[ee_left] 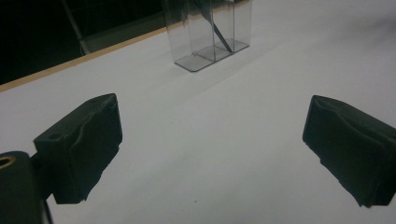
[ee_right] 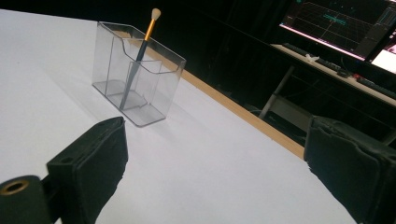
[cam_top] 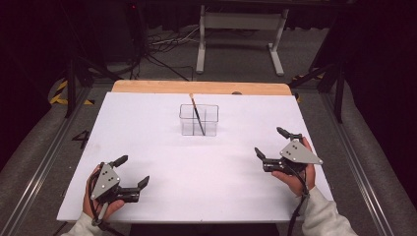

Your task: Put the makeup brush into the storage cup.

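Toward the far edge of the tabletop (cam_top: 147, 147), about midway between its left and right edges, a clear plastic holder (cam_top: 198, 119) is seen standing upright. A brush (cam_top: 197, 114) is leaned inside it, its dark handle down in one compartment and its pale tip raised above the rim toward the far edge. Near the front left corner the left gripper (cam_top: 132, 170) is held just above the white surface, its jaws spread wide apart with nothing between them. Near the right edge, somewhat closer to the front than to the far edge, the right gripper (cam_top: 271, 142) is held in the same way, jaws parted and empty. The holder is placed well apart from both grippers, farther from the person and between the two. From the left gripper view the holder (ee_left: 212, 35) is seen ahead, beyond the gap of the jaws. From the right gripper view the holder (ee_right: 135, 74) and the brush (ee_right: 140, 53) are seen ahead, above the left jaw.
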`<state>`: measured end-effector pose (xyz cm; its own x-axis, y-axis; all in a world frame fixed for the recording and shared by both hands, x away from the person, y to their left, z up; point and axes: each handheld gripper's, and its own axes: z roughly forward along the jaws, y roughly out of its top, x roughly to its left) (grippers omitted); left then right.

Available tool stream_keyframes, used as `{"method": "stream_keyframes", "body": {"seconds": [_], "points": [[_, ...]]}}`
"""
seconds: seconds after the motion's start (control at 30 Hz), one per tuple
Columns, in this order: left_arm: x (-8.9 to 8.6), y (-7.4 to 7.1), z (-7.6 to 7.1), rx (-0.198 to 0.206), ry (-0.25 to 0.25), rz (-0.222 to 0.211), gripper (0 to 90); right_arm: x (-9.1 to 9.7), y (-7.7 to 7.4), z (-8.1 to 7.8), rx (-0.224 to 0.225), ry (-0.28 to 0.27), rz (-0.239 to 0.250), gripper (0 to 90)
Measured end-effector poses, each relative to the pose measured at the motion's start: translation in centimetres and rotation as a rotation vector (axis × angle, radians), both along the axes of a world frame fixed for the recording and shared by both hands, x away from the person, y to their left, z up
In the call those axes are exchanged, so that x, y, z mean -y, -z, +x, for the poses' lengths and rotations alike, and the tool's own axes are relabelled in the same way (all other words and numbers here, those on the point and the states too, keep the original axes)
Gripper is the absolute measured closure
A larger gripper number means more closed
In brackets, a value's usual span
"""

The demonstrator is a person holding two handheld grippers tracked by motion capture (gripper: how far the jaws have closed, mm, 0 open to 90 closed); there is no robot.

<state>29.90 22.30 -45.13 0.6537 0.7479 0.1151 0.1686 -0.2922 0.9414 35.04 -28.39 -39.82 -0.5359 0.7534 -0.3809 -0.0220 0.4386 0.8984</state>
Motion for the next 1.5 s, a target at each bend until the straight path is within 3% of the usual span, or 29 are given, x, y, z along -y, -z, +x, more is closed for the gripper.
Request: {"method": "stream_keyframes", "body": {"seconds": [0.33,0.53,1.0,1.33,1.5], "points": [[0.1,-0.1,0.1,0.006,0.006,0.001,5.5,0.7,1.0,-0.9,-0.008,-0.001,-0.029,7.2],[0.3,-0.1,0.3,0.010,0.012,0.004,5.3,1.2,1.5,-1.6,-0.012,-0.006,-0.019,7.2],[0.6,-0.3,0.5,0.017,0.026,0.007,5.3,2.9,2.9,-3.2,-0.055,0.038,-0.028,6.7],[0.6,-0.4,0.6,0.024,0.028,-0.001,5.2,4.7,3.9,-4.2,-0.112,0.081,-0.020,6.6],[0.6,-0.5,0.8,0.030,0.032,-0.004,5.2,5.3,4.5,-4.7,-0.148,0.074,-0.024,6.3]]}}
